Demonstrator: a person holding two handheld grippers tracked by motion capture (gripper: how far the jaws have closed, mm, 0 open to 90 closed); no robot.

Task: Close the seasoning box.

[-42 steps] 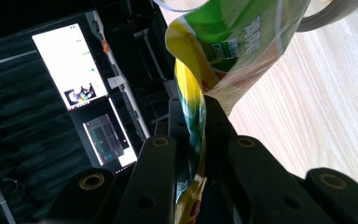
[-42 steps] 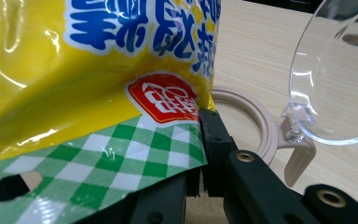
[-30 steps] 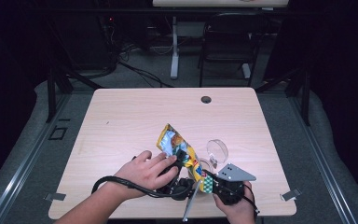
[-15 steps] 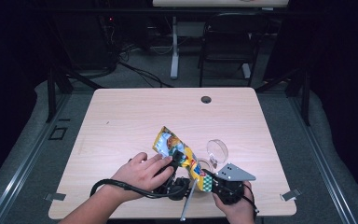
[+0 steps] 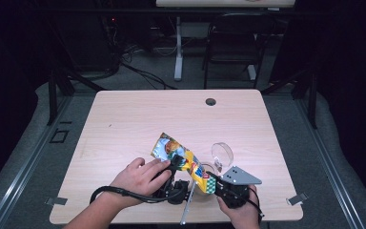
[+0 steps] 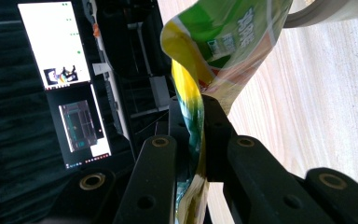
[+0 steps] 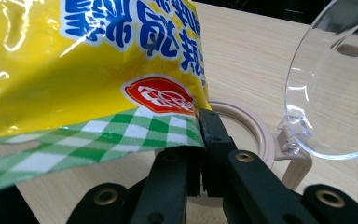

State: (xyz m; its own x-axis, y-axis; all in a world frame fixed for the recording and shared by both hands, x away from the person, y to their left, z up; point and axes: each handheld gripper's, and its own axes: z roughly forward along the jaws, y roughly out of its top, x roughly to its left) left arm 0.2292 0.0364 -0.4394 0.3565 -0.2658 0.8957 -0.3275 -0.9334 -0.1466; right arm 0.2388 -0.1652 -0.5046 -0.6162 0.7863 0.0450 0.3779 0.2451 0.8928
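Little has changed since the earlier frames: the snack bag (image 5: 181,160) has tilted only slightly between the two grippers, and both hands sit where they were at the near edge of the bench (image 5: 124,119). Left gripper (image 5: 174,162) has its jaws nearly closed, pinching the bag's folded middle edge, which runs up between them in the left gripper view (image 6: 200,93). Right gripper (image 5: 213,183) jaws are clamped on the green-checked end of the bag (image 7: 121,135). Just beyond the right jaws stands a beige container (image 7: 242,126) with its clear hinged lid (image 7: 331,88) raised.
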